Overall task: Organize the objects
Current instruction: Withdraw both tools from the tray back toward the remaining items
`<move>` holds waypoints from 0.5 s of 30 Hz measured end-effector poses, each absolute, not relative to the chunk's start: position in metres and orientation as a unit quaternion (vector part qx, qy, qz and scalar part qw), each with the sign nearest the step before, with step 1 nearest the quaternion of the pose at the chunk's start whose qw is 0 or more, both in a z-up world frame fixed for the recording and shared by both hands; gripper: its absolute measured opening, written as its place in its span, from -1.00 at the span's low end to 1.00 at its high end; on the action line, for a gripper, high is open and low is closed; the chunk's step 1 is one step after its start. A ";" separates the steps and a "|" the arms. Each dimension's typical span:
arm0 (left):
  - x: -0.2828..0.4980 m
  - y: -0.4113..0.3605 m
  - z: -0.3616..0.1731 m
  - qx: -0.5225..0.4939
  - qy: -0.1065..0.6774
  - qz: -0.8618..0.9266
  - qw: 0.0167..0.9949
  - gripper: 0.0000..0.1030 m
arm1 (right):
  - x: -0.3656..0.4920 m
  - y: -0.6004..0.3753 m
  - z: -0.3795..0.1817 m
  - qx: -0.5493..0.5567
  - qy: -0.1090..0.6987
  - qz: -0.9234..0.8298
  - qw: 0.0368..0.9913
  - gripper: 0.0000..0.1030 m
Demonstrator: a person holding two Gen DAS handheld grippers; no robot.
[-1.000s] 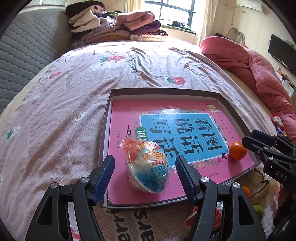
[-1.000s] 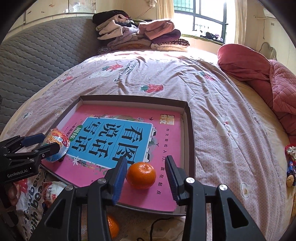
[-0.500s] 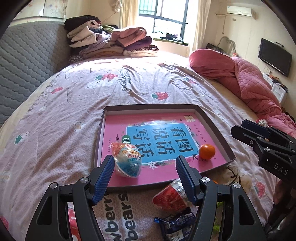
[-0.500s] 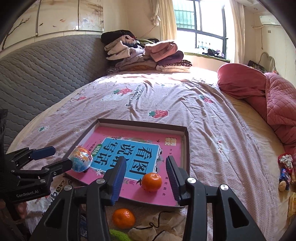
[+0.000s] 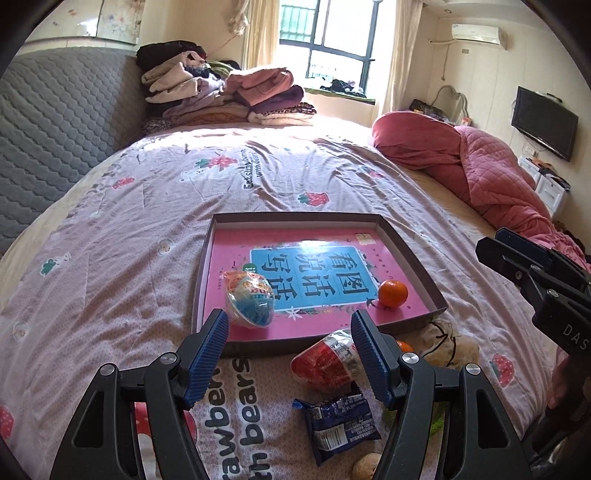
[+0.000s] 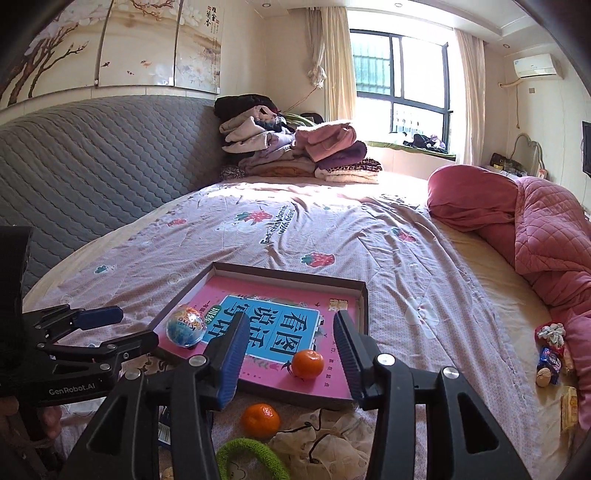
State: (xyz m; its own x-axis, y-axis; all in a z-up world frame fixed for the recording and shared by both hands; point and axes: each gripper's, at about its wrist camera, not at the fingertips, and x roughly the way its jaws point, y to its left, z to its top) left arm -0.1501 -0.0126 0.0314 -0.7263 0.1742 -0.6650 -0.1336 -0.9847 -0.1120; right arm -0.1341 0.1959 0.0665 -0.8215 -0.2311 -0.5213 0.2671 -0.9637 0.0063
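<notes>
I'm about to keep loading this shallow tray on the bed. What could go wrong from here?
1. The tangerine in the tray is round and the rim looks low; pressing on the soft bedding may tilt the tray and roll it out.
2. The egg-shaped snack pack sits near the front rim and might topple out likewise.
3. The second tangerine lies beside a crumpled mesh bag; a tool could snag its drawstring.

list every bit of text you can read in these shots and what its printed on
"看图说话" on the blue panel of the pink book in the tray, upside down from here.
"GenRobot.AI" on the left gripper body.
"DAS" on the right gripper body, cut off.
"with bears" on the bedsheet; larger "bears" again near the left gripper.
Too small or blurred: the snack egg, the dark blue packet, the wall scroll.
</notes>
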 end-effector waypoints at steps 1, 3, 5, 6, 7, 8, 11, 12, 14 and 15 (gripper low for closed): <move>-0.148 -0.013 0.030 -0.362 -0.029 0.928 0.083 0.36 | -0.132 0.196 0.066 0.268 0.032 -0.954 0.132 -0.09; -0.145 -0.015 0.027 -0.364 -0.031 0.927 0.083 0.36 | -0.129 0.196 0.065 0.268 0.033 -0.954 0.133 -0.09; -0.144 -0.017 0.024 -0.368 -0.032 0.926 0.080 0.36 | -0.126 0.196 0.064 0.266 0.032 -0.954 0.132 -0.08; -0.143 -0.018 0.022 -0.370 -0.033 0.925 0.078 0.37 | -0.124 0.196 0.064 0.265 0.031 -0.955 0.133 -0.08; -0.142 -0.019 0.021 -0.372 -0.034 0.924 0.079 0.36 | -0.122 0.196 0.064 0.264 0.029 -0.955 0.134 -0.08; -0.141 -0.018 0.020 -0.374 -0.036 0.923 0.079 0.36 | -0.121 0.197 0.065 0.264 0.029 -0.955 0.134 -0.08; -0.136 -0.016 0.017 -0.378 -0.035 0.922 0.080 0.36 | -0.115 0.198 0.065 0.263 0.025 -0.955 0.134 -0.08; -0.135 -0.015 0.016 -0.378 -0.035 0.921 0.081 0.36 | -0.114 0.198 0.065 0.263 0.025 -0.955 0.134 -0.08; -0.131 -0.014 0.015 -0.381 -0.035 0.920 0.084 0.37 | -0.112 0.199 0.064 0.264 0.024 -0.955 0.134 -0.08; -0.129 -0.013 0.015 -0.382 -0.034 0.920 0.085 0.37 | -0.110 0.199 0.064 0.264 0.023 -0.955 0.134 -0.08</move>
State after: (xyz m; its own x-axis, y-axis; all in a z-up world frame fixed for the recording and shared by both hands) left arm -0.1292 -0.0127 0.0148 -0.6937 0.1826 -0.6968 -0.1308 -0.9832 -0.1274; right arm -0.1096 0.1990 0.0635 -0.8243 -0.2447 -0.5105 0.2689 -0.9628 0.0273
